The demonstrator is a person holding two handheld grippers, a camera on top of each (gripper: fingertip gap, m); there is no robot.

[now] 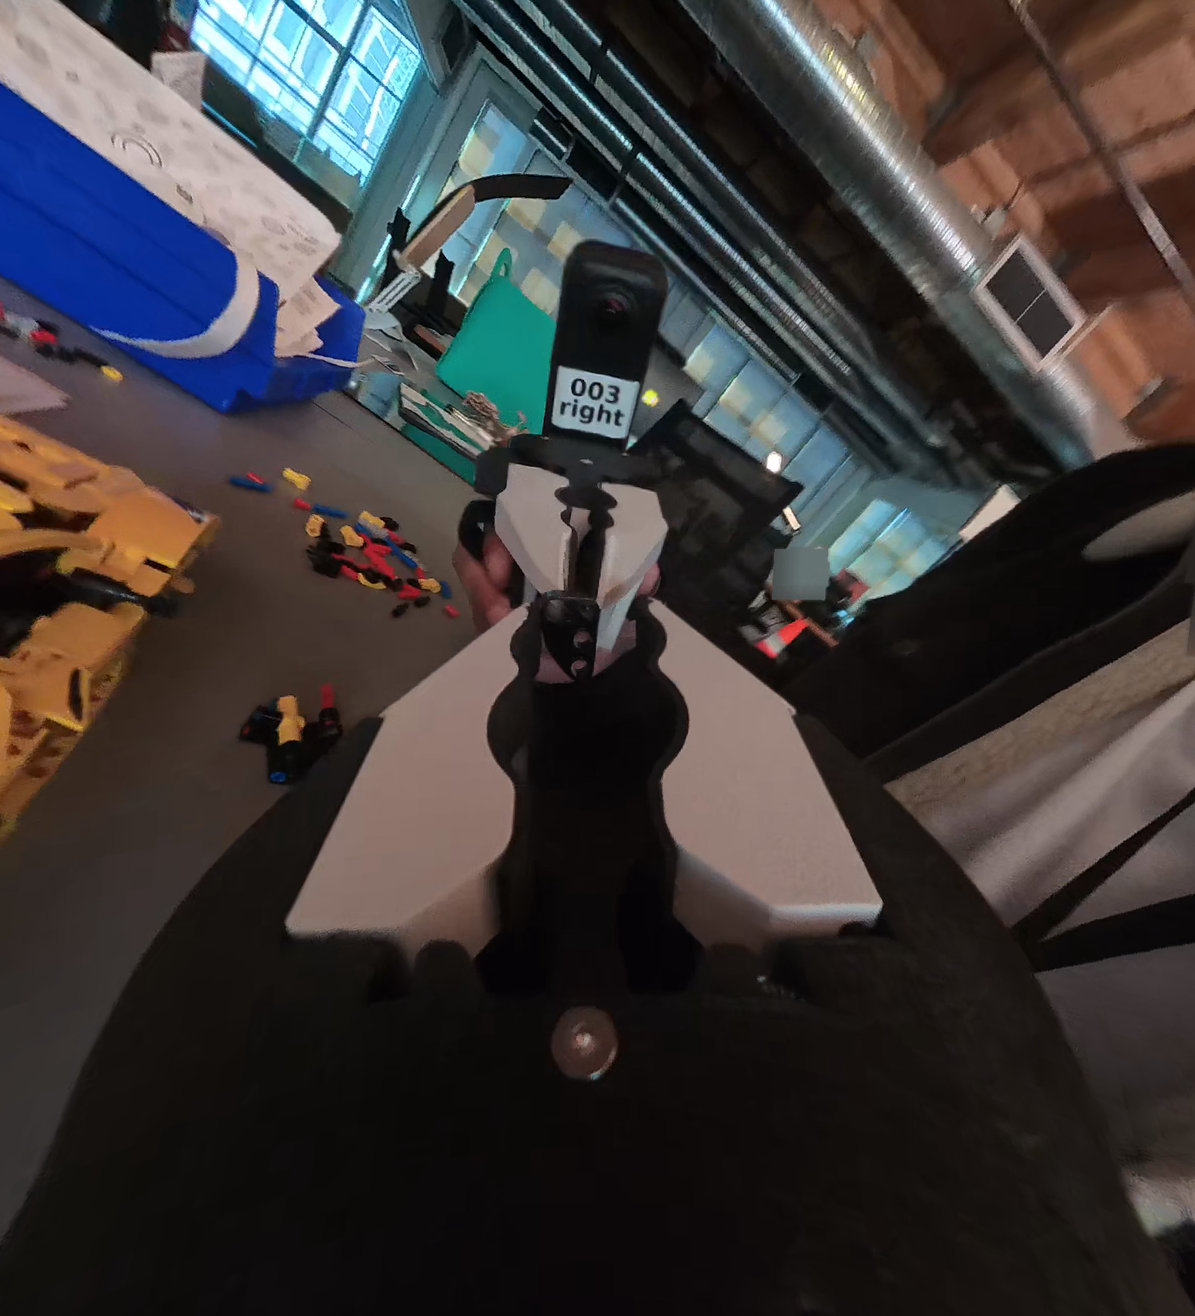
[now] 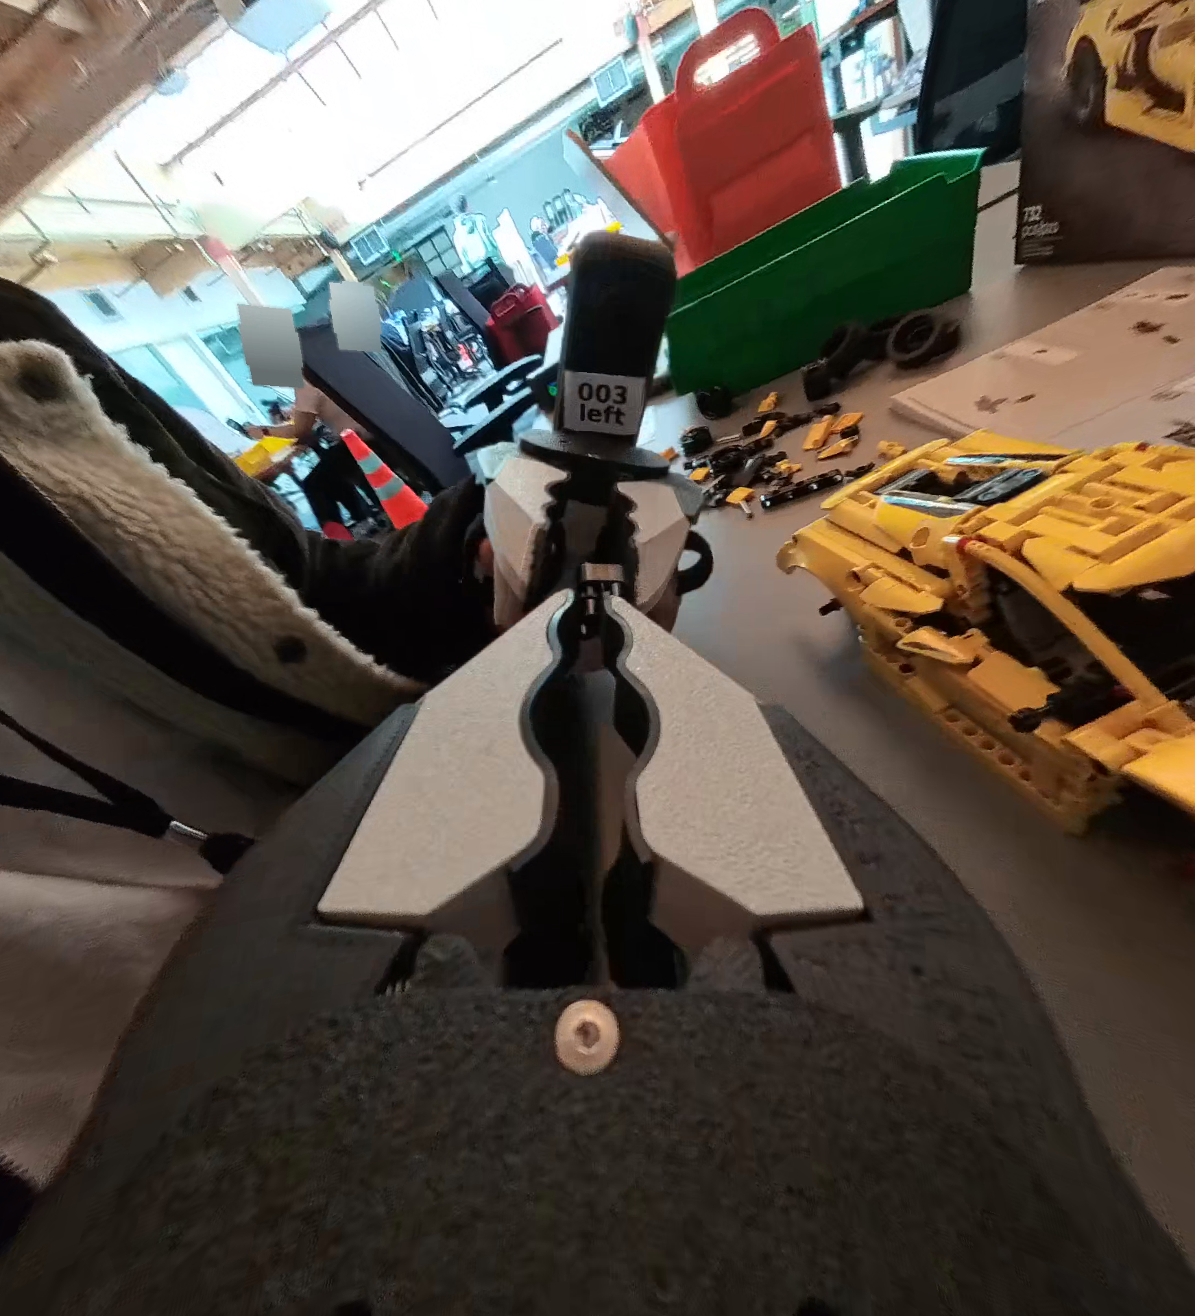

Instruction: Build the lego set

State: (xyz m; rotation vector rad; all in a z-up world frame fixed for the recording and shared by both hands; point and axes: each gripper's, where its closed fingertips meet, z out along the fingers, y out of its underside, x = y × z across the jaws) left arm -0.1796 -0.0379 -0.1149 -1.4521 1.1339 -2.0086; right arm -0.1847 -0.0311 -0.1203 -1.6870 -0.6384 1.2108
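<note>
Looks well advanced, judging by the yellow car (image 2: 1007,570) lying largely bodied on the grey table (image 2: 865,1068), yet leaves plenty to fit, going by the loose pieces (image 2: 758,456) scattered beyond the car and the black tyres (image 2: 922,338) farther behind them. Beside the car, lifted clear of the table, shows the left gripper (image 1: 583,651) and right gripper (image 2: 591,616) tip to tip, both pressed nearly together on one small black piece (image 1: 569,634), probably a sub-part being joined before going onto the car.
</note>
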